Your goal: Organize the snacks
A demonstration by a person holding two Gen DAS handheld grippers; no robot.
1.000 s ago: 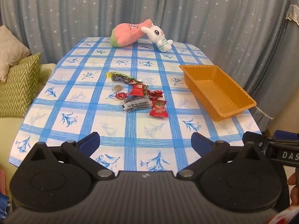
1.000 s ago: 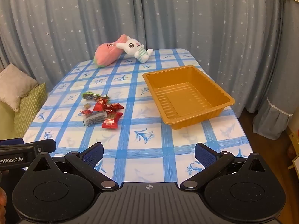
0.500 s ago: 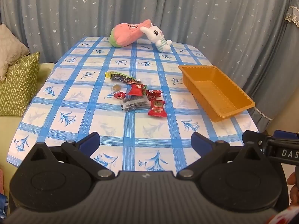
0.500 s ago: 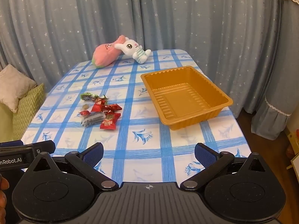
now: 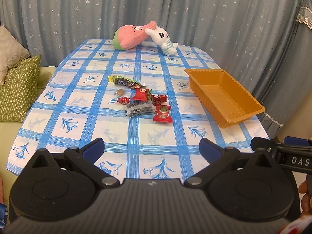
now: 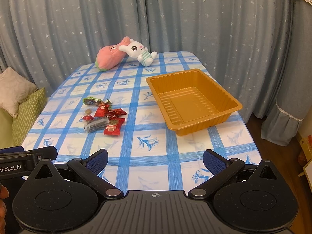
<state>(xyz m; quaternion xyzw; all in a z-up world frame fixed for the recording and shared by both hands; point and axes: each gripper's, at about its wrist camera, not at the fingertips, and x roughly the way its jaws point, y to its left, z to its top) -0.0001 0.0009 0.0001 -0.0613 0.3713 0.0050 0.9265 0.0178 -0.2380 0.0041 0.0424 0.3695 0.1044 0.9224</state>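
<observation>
A pile of wrapped snacks (image 5: pixel 143 102) lies mid-table: several red packets, a grey sachet (image 5: pixel 139 110), a dark bar with green ends (image 5: pixel 124 81) and a small brown candy (image 5: pixel 120 92). The pile also shows in the right wrist view (image 6: pixel 105 117). An empty orange tray (image 5: pixel 224 95) stands to the right of it, seen too in the right wrist view (image 6: pixel 193 101). My left gripper (image 5: pixel 152 150) is open and empty above the near table edge. My right gripper (image 6: pixel 155 159) is open and empty, also near the front edge.
A pink plush (image 5: pixel 132 36) and a white bunny plush (image 5: pixel 162 39) lie at the far end of the blue-checked tablecloth (image 5: pixel 78 120). Green and beige cushions (image 5: pixel 17 85) sit on a sofa to the left. Grey star curtains hang behind.
Both grippers have drawn back slightly and lifted; the table appears a little farther away. The snacks, tray and plush toys have not moved.
</observation>
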